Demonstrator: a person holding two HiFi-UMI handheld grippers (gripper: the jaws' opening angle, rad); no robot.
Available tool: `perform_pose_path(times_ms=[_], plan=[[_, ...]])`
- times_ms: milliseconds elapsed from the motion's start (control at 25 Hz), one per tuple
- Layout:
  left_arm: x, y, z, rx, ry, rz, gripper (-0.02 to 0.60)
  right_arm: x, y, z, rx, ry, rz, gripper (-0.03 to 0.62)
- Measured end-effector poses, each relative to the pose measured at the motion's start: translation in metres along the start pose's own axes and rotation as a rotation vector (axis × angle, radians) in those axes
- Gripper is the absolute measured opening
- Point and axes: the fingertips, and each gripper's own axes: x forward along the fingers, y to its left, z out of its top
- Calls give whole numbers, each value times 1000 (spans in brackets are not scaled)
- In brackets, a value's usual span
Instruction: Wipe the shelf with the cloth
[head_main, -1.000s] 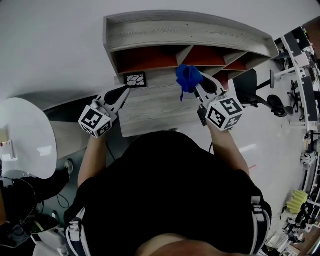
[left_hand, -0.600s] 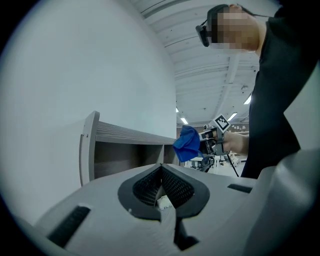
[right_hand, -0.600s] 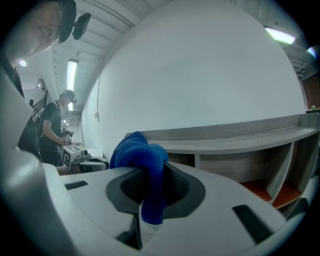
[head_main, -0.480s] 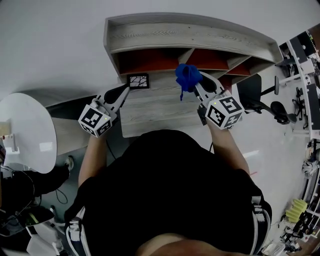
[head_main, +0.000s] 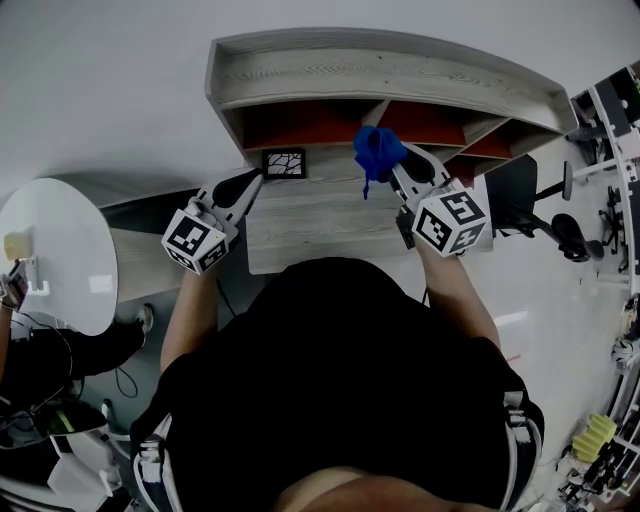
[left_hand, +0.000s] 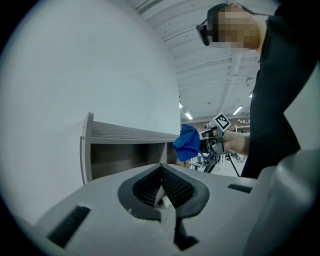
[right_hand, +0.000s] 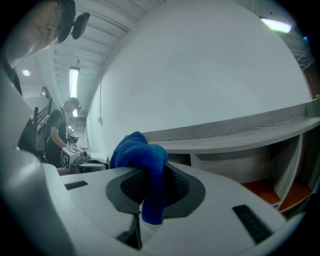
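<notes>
The grey wooden shelf stands against the white wall, with red-backed compartments under its top board. My right gripper is shut on a blue cloth, held in front of the middle compartments above the desk surface. The same blue cloth bunches over the jaws in the right gripper view, the shelf beyond it. My left gripper is shut and holds nothing, near the shelf's left end. In the left gripper view the shelf and the blue cloth show ahead.
A small black patterned object lies on the grey desk beside the left jaws. A white round table stands to the left. A black office chair is at the right. Another person stands far off.
Both grippers hold almost the same pose; the view has shifted slightly and the cloth stays in front of the middle compartments.
</notes>
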Motion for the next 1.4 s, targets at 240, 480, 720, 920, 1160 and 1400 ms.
perform_pose_path(times_ms=[240,480,720,920,1160,1400], plan=[[4,-3,10,17,-22,19,17,14,5,29,-55,-35,44,51],[-2,-2,15,22,-33,48,17,50,12,77,-154,-85,92,51],[-24,5,11,23,-27,103,17,98,29,107,-256,-74,145,52],[-45,11,7,0,-19,159,17,141,53,116,-363,-3,209,52],[-64,17,0,-10,-11,205,17,185,79,118,-423,59,264,52],[-76,20,-3,-13,-9,208,17,228,95,96,-520,192,270,52]])
